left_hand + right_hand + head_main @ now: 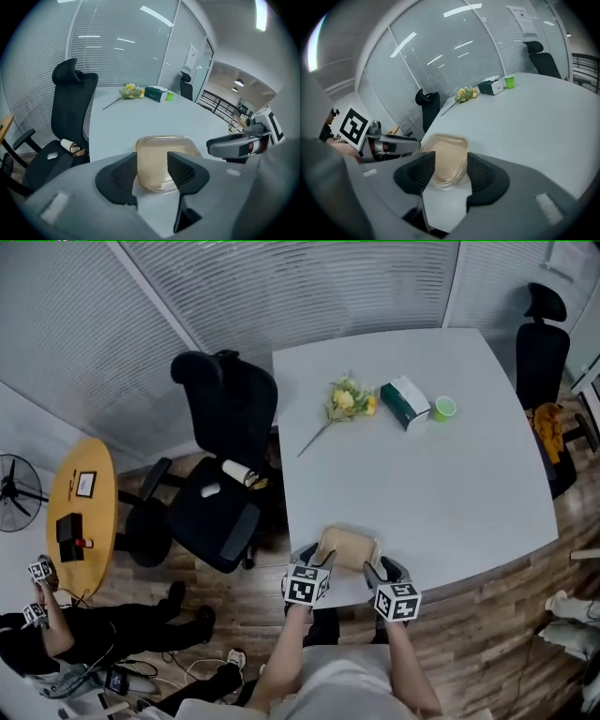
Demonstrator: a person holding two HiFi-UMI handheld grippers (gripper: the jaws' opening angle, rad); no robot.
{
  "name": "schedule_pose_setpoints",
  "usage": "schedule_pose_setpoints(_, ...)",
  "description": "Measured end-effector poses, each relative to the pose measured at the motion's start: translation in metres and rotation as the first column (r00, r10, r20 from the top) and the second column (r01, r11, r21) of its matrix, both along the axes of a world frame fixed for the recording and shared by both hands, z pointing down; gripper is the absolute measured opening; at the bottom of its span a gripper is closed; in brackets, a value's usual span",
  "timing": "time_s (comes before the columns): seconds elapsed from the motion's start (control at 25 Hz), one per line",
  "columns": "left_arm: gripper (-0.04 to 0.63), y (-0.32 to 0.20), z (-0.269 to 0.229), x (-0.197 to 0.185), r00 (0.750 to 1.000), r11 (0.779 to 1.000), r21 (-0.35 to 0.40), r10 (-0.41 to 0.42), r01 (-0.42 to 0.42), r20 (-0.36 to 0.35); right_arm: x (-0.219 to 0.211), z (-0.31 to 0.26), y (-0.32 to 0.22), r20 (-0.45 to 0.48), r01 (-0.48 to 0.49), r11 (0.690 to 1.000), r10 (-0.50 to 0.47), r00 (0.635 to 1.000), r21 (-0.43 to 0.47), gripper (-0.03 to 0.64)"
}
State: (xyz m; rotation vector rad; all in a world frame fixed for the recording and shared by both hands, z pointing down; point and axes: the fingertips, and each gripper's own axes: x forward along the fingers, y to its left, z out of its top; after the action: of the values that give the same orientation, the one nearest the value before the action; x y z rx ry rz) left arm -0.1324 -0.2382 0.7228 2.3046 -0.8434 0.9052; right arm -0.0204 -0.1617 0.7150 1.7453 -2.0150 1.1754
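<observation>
Since the tan plastic container [349,547] sits right at the near edge of the table [422,474], with our left gripper [314,562] and right gripper [384,570] flanking it, jaws apart and empty, we reckon one clumsy nudge could knock it off.

An office meeting room: glass walls with blinds [281,287], black swivel chairs [220,465], a large white table [441,493].

head view: near corners of the tan tray [349,547] hid behind my left gripper [316,562] and right gripper [378,571] | print on green box [404,401] was too small to read | I could not tell the small things on the chair seat [221,509]
</observation>
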Motion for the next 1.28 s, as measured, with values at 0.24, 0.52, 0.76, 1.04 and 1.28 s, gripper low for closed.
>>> schedule_pose_setpoints(0.24, 0.216, -0.005, 0.010, 0.004, 0.999, 0.998, -0.026, 0.049, -0.049, -0.001, -0.005, 0.010, -0.004, 0.028, -0.067, 0.998, 0.067, 0.997, -0.013, 0.255)
schedule_pose_setpoints(0.52, 0.216, -0.002, 0.015, 0.007, 0.998, 0.997, -0.044, 0.070, -0.070, 0.004, -0.005, 0.014, -0.003, 0.019, -0.098, 0.995, 0.098, 0.995, -0.029, 0.259)
schedule_pose_setpoints(0.76, 0.230, -0.002, 0.014, 0.013, 0.997, 0.997, -0.040, 0.071, -0.071, 0.009, -0.008, 0.015, -0.005, -0.006, -0.091, 0.995, 0.091, 0.996, -0.032, 0.258)
schedule_pose_setpoints(1.04, 0.230, 0.000, 0.003, 0.011, 0.999, 0.998, -0.028, 0.048, -0.048, -0.002, -0.009, 0.008, -0.001, -0.002, -0.091, 0.996, 0.091, 0.996, -0.023, 0.236)
schedule_pose_setpoints(1.28, 0.232, 0.003, -0.015, 0.007, 1.000, 1.000, -0.006, -0.002, 0.002, -0.015, -0.008, -0.007, -0.005, 0.001, -0.044, 0.999, 0.044, 0.999, 0.002, 0.221)
